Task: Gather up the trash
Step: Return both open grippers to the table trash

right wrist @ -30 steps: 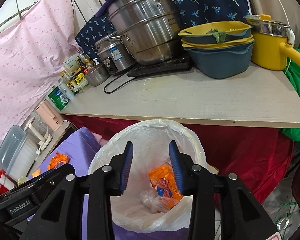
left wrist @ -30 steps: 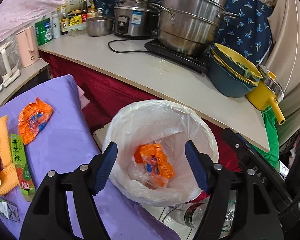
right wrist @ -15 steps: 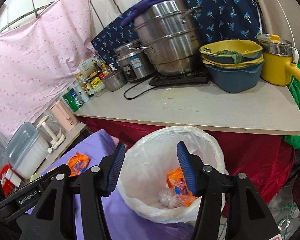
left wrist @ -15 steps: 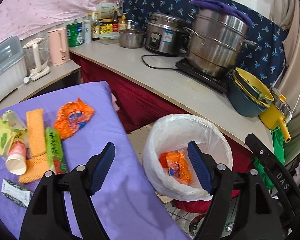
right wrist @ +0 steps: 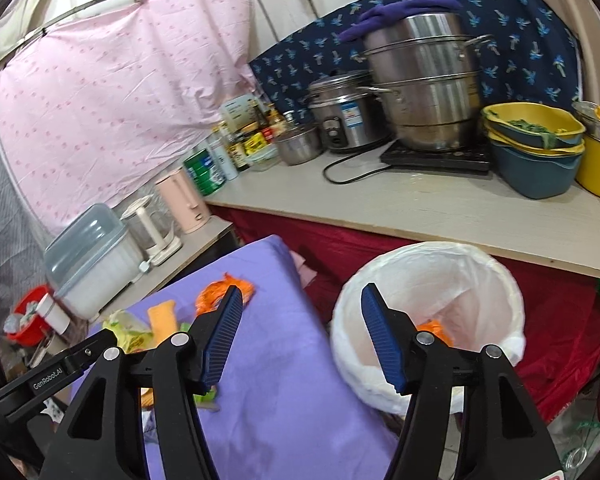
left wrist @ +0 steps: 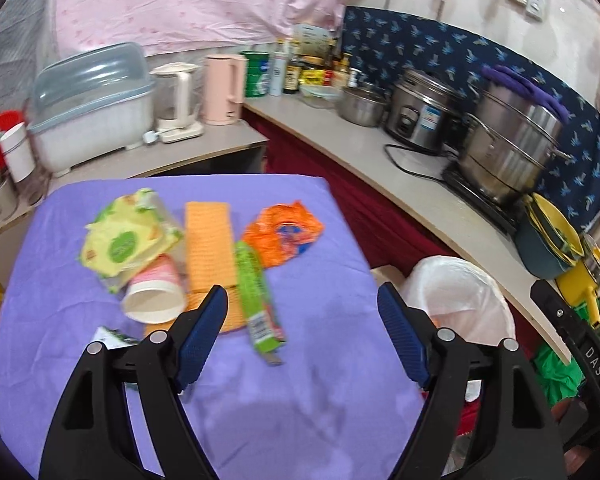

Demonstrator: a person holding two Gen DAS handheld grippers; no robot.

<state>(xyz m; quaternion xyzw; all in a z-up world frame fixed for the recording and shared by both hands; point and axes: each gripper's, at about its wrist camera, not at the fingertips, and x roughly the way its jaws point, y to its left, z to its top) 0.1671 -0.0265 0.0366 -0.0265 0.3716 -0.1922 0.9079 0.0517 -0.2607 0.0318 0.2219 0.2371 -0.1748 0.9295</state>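
Since a second ago both my claws have swung away from the white-lined bin (left wrist: 460, 300) and over the purple cloth (left wrist: 300, 400) of the table; the bin, which sat between my left fingers then, is now off to their right, and the heap of litter has come into the middle of the left view. My left claw (left wrist: 302, 332) stands wide with nothing between its blue pads; its jaws have just been opening a little further. My right claw (right wrist: 300, 334) is also spread and empty; its jaws have just been opening, from a narrow gap to a broad one, with only cloth and the bin's edge seen through them.

The trash lies in a loose cluster on the far half of the cloth; an orange crumpled wrapper (left wrist: 284, 232) is at the right of the cluster; a long green box (left wrist: 256, 300) lies just beside it, running toward me; an orange sponge strip (left wrist: 210, 248) lies left of the box; a pink paper cup (left wrist: 154, 296) is tipped on its side, mouth toward me; a yellow-green packet (left wrist: 128, 240) is behind the cup, touching it. In the right view the bin (right wrist: 496, 276) stands beside the table, below the counter (right wrist: 420, 208), and an orange wrapper in the bin (right wrist: 432, 328) shows low inside it.
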